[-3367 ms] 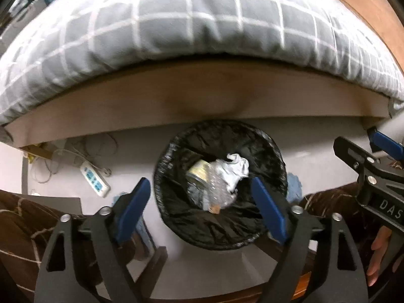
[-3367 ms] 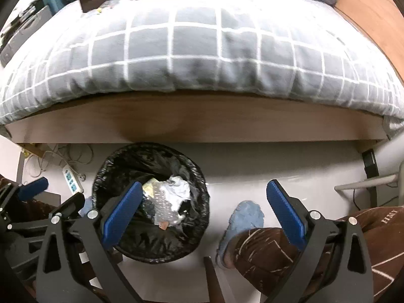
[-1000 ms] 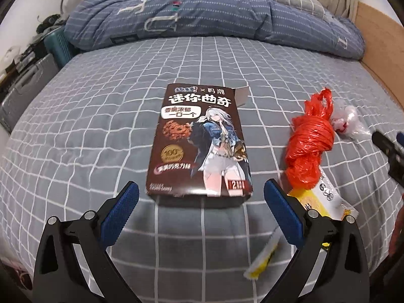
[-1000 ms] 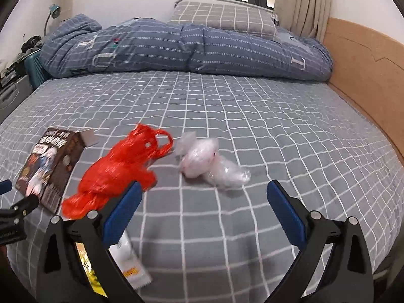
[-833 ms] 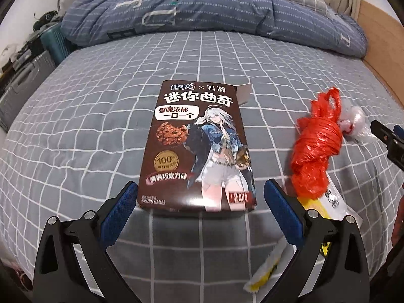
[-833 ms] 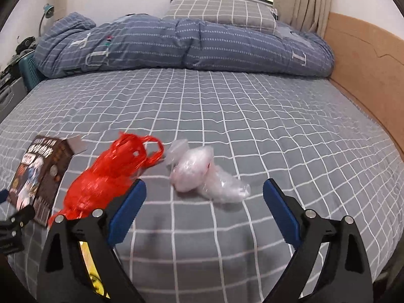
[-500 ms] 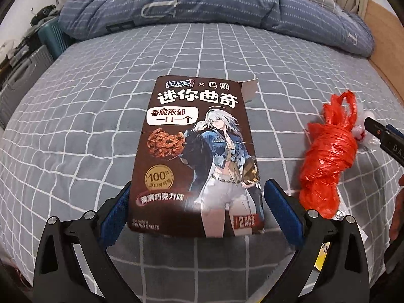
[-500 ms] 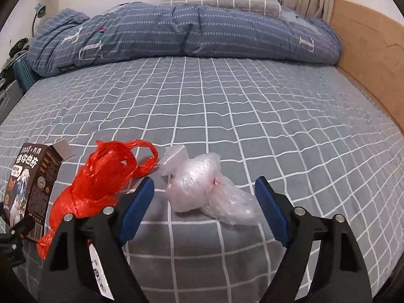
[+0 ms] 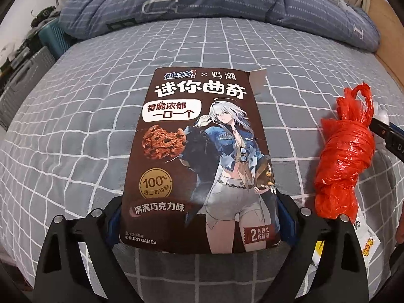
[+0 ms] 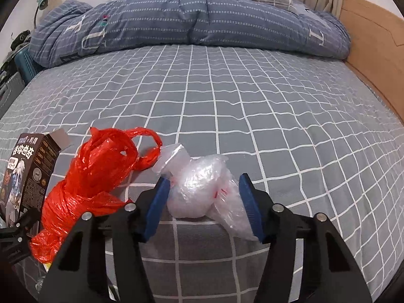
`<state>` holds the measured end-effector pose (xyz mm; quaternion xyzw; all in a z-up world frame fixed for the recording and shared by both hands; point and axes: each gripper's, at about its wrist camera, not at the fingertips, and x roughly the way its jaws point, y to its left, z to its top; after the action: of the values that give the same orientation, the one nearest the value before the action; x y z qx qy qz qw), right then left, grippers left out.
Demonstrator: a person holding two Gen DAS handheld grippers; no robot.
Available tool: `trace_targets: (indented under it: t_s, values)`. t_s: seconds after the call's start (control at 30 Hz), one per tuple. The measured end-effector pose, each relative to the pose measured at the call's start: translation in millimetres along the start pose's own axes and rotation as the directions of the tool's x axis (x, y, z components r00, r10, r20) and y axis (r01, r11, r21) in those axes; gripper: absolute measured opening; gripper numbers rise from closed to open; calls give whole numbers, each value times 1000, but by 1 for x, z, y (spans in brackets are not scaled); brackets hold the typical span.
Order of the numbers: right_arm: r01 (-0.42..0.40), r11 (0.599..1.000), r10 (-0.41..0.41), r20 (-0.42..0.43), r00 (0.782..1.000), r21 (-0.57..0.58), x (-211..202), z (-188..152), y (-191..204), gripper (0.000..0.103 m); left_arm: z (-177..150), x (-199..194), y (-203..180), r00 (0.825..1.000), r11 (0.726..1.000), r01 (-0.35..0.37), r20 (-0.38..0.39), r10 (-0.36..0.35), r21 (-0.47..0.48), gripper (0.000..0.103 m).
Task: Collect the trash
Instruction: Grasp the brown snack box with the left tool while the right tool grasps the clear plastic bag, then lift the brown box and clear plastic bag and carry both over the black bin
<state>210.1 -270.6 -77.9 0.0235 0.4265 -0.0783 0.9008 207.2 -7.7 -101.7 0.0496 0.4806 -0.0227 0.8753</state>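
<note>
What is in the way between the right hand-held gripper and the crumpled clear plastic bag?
Nothing visible. The right hand-held gripper is closing, and the clear plastic bag already lies between its jaws. The red plastic bag lies beside it, outside them.

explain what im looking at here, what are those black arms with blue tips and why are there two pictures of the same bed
There is no robot: a person holds a hand-held gripper in each hand, each with a fisheye camera looking along its two blue-padded fingers. So each picture comes from one hand.

The left hand-held gripper straddles the near end of a brown cookie box lying flat on the grey checked bed cover, jaws closing around it.

The right hand-held gripper is closing around a crumpled clear plastic bag.

Between those two lies a knotted red plastic bag, untouched, and a yellow-and-white wrapper pokes out beside it.
</note>
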Motion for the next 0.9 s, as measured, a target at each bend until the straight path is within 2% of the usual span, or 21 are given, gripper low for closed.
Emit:
trace_targets:
  t_s: [0.07, 0.23, 0.67, 0.9]
  values:
    - [-11, 1000, 11, -11, 1000, 12, 1, -1, -1, 45, -1, 2, 2, 1000, 1000, 14, 6, -13, -4, 89]
    - [-33, 999, 34, -11, 999, 28, 1, -1, -4, 38, -1, 0, 2, 1000, 1000, 24, 19, -24, -10, 88]
    - [-13, 1000, 12, 30, 999, 10, -22, 4, -1, 38, -2, -16, 1, 997, 999, 31, 65, -30, -23, 88]
    - [-6, 1000, 6, 68, 998, -1, -50, 1, 3, 38, -7, -43, 1, 994, 999, 40, 104, -36, -30, 88]
